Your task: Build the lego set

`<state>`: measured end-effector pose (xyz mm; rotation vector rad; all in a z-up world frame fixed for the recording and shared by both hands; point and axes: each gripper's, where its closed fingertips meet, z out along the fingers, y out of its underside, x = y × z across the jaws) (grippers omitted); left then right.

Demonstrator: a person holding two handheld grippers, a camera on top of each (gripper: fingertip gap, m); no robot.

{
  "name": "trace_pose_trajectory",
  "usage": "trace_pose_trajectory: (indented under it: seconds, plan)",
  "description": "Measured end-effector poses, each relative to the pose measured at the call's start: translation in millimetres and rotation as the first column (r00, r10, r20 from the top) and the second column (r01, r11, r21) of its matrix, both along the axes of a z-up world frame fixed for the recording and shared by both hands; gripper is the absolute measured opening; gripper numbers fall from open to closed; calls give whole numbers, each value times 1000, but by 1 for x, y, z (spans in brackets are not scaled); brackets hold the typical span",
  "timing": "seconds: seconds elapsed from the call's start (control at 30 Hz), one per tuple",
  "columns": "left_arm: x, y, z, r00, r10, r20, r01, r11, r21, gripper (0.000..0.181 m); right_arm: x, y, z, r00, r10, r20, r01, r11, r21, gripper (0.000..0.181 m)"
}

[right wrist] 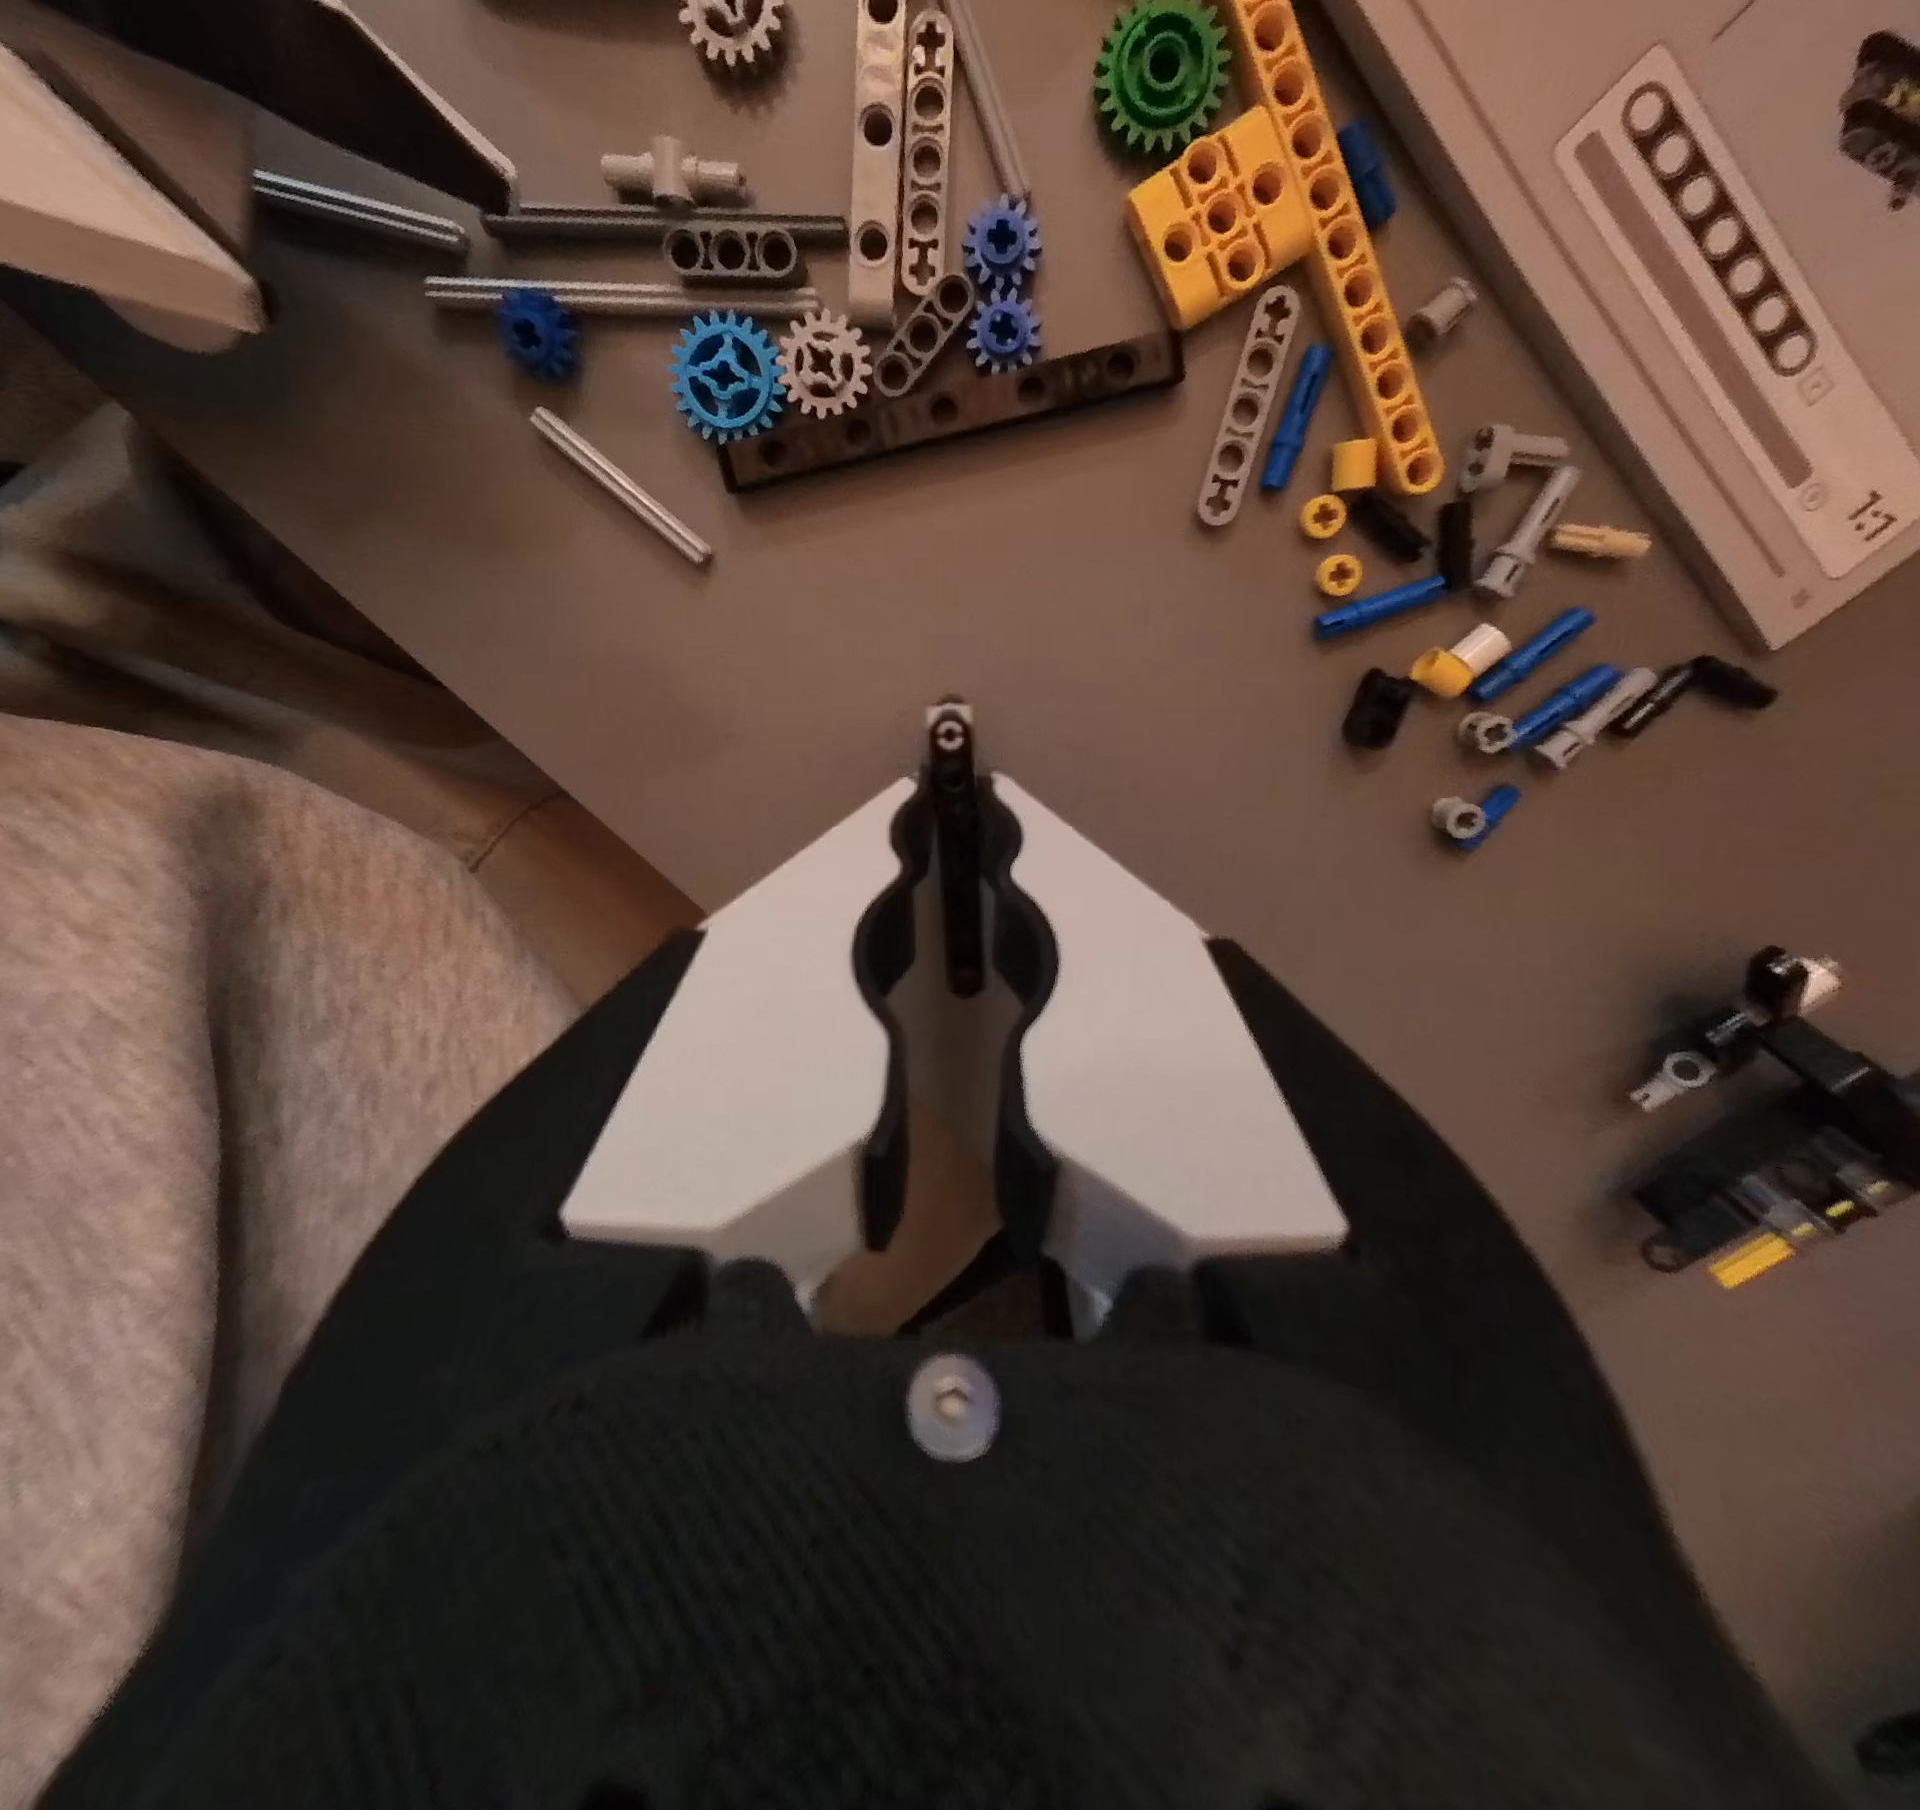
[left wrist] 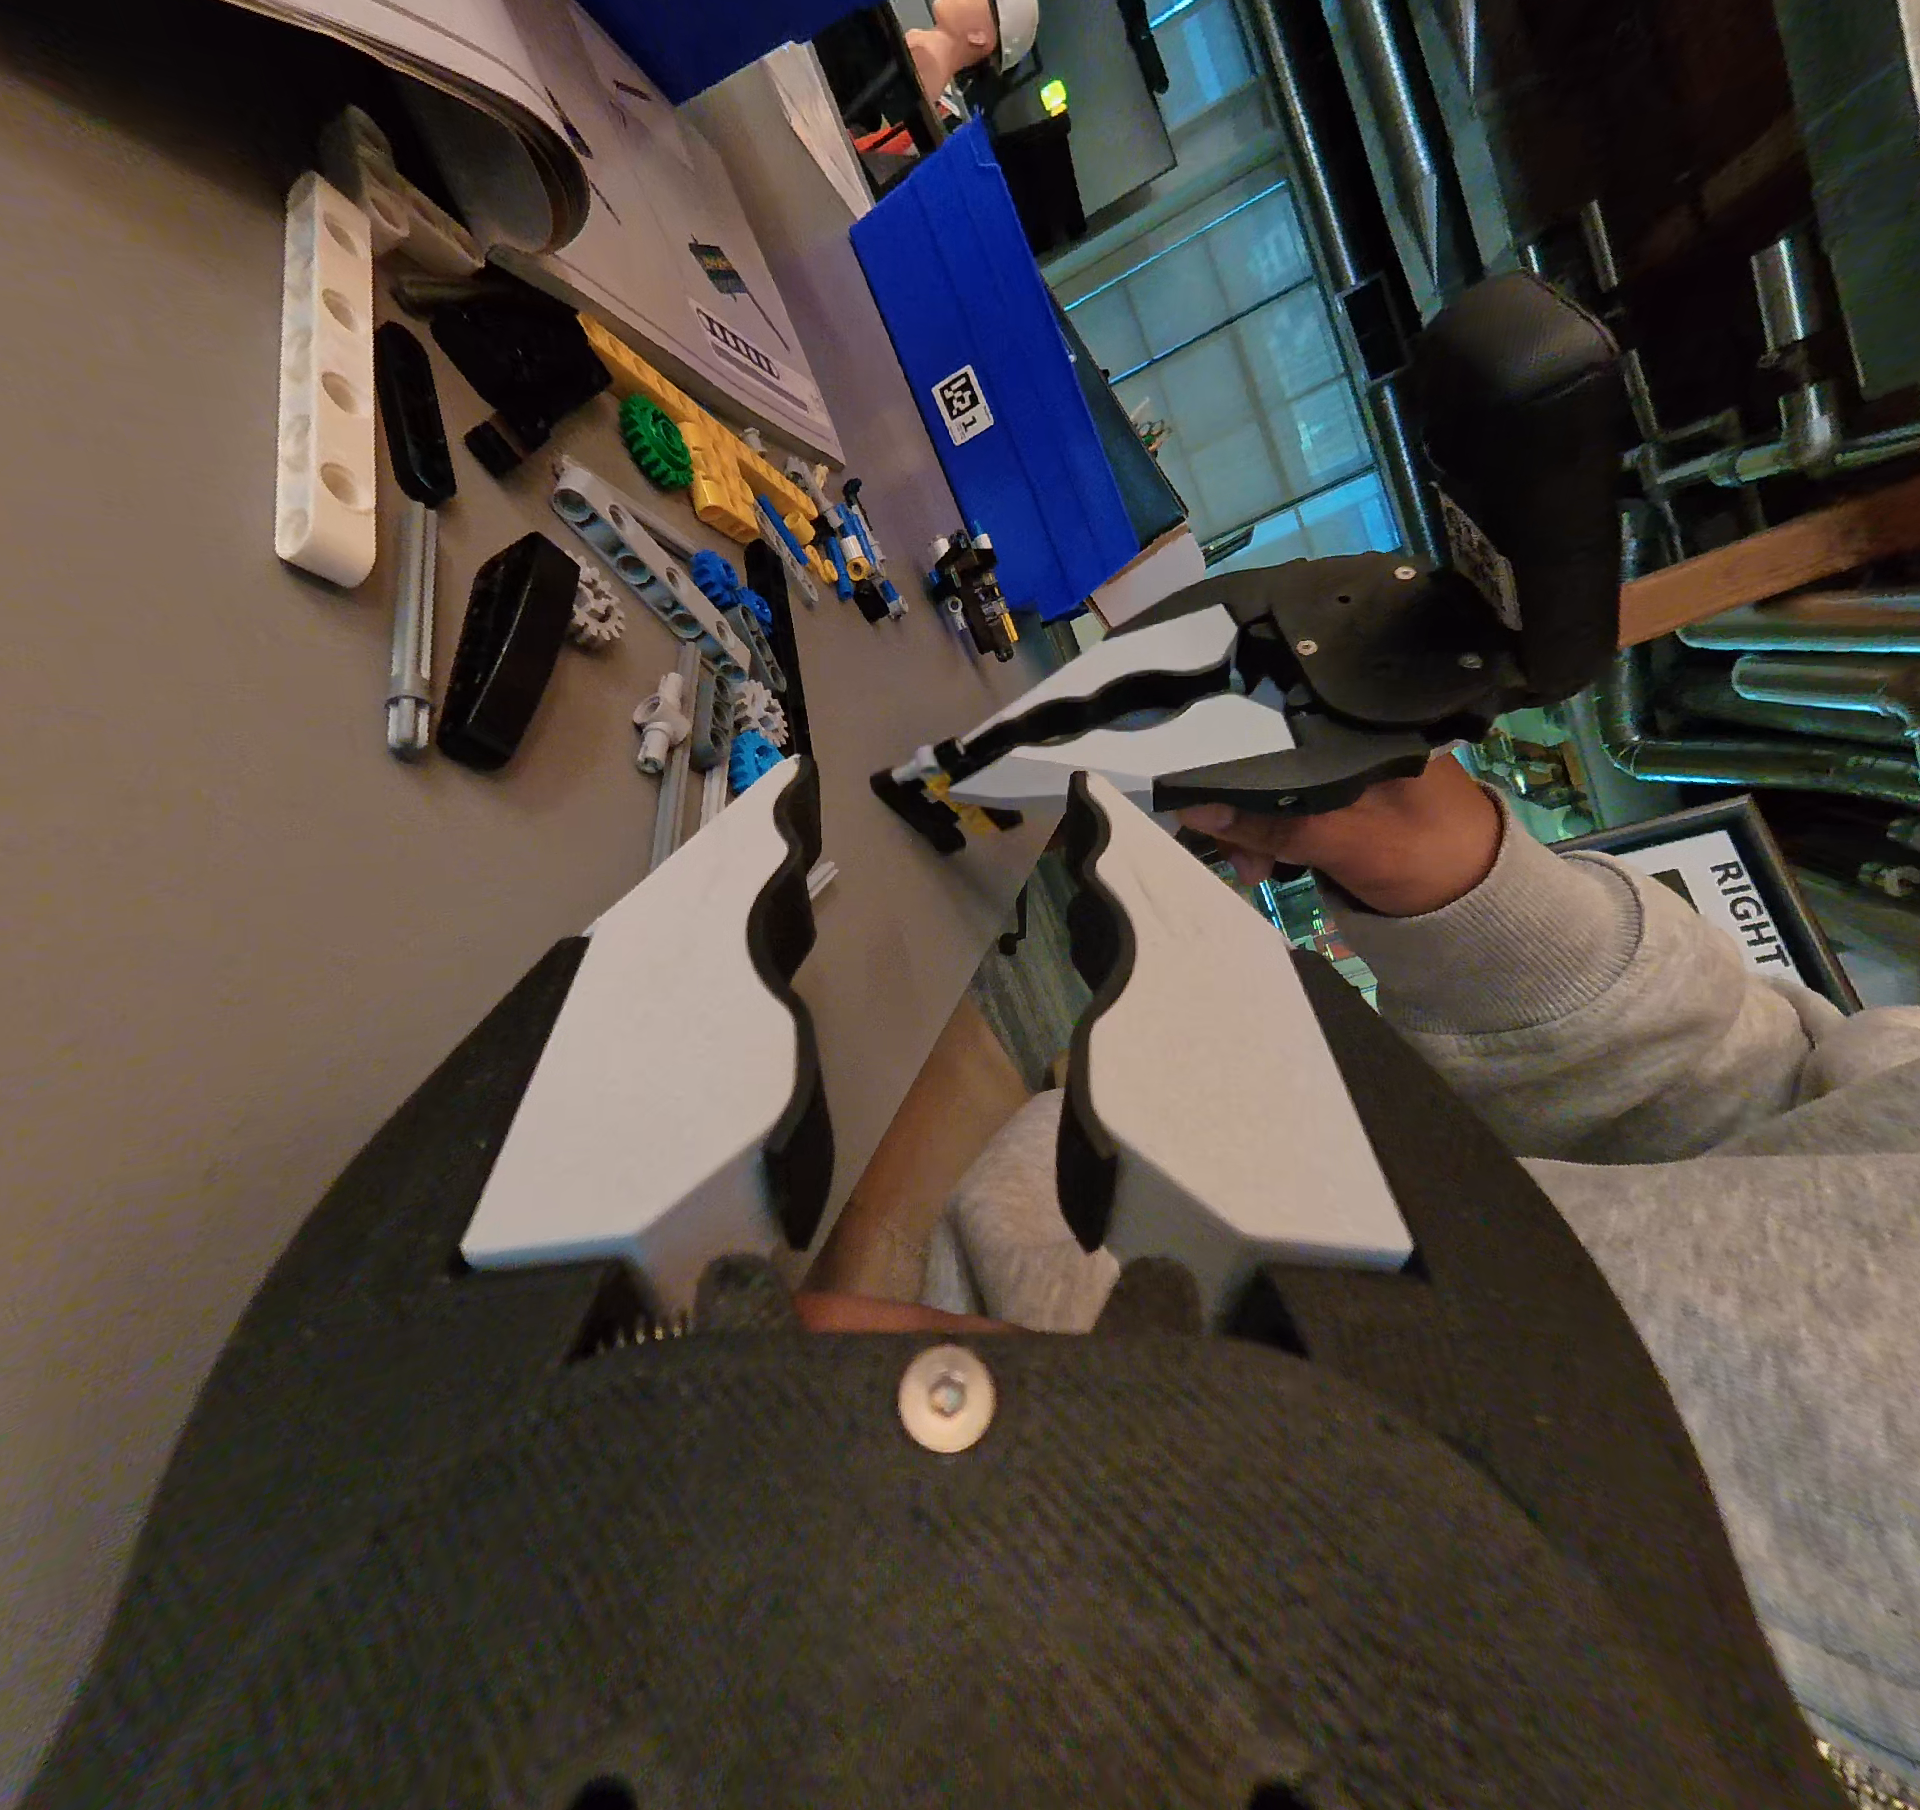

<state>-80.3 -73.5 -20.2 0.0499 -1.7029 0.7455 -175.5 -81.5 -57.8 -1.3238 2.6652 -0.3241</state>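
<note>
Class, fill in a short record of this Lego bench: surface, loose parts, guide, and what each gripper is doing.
surface: brown table
loose parts: green gear, long yellow beam, black beam, blue pins
guide: instruction booklet, open
left gripper: open, empty
right gripper: shut on small black assembly

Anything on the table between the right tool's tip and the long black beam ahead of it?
No. In the right wrist view, bare table separates the right tool from the black beam.
</note>
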Motion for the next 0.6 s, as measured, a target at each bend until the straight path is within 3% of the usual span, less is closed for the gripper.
trace_pose_trajectory:
  seconds: [0.23, 0.6]
  plan:
    - [-1, 0, 0, 1000, -1, 1, 1, 1000, 1, 46, -5, 2, 3, 995, 57, -78, -60, 998, -37, 5]
    - [1, 0, 0, 1000, 1, -3, -1, 1000, 3, 46, -2, 2, 4, 997, -8, -83, 11, 999, 31, 5]
